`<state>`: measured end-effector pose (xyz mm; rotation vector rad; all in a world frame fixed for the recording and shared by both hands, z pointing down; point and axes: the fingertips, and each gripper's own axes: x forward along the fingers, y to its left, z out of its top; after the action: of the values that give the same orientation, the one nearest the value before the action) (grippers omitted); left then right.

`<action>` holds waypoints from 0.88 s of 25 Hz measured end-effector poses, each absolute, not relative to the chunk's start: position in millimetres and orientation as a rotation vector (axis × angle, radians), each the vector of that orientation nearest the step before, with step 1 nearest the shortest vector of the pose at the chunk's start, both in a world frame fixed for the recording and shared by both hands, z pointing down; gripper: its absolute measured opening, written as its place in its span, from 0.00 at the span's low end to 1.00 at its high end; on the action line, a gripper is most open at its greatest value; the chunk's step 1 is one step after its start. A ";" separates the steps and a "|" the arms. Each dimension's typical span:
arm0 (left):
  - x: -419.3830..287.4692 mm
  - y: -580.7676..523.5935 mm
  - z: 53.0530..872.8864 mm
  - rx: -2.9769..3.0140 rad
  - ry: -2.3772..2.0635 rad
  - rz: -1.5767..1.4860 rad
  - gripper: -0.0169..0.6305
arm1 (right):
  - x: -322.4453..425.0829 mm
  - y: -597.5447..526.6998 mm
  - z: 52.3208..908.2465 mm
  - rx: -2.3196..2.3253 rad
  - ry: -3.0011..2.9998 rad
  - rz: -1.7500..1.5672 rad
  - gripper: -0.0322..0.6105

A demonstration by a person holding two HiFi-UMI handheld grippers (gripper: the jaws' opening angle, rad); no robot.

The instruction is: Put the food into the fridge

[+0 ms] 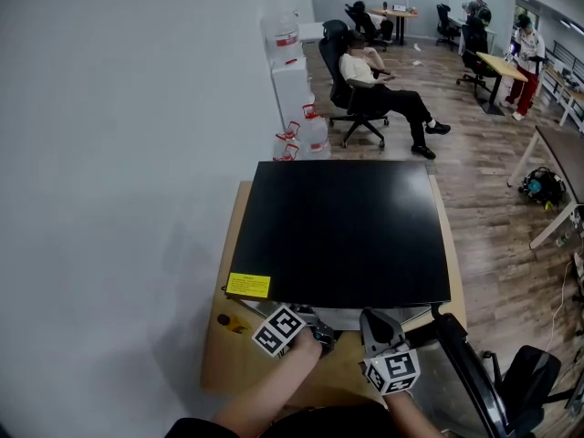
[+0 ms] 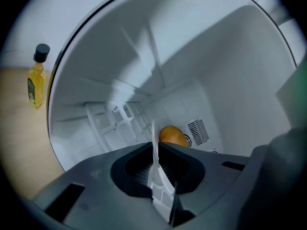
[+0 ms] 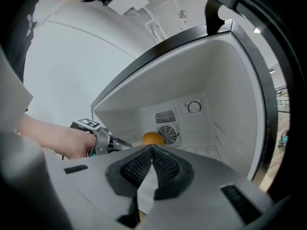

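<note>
The fridge (image 3: 230, 80) stands open and its cavity is mostly free, with only an orange (image 3: 152, 138) at the back by the fan grille (image 3: 169, 134). The left gripper (image 3: 125, 145) fills the mouth's left side, the door (image 1: 465, 359) flanks the right, and a bottle (image 2: 37, 78) stands outside, to the left.

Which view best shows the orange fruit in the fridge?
The right gripper view: the orange fruit lies at the back of the fridge, beside the fan grille. The left gripper view shows it nearer, half hidden by jaws. The head view shows only the fridge's top.
</note>
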<state>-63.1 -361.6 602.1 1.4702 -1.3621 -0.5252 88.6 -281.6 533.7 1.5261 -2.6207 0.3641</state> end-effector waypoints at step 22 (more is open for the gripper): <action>-73.0 -368.7 597.4 1.775 -1.669 -0.199 0.38 | 94.0 -271.3 532.0 1.543 -2.634 0.411 0.14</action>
<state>-73.0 -368.7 597.4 1.7752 -1.6695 -0.1991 94.0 -271.3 532.0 1.5432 -2.6338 0.4113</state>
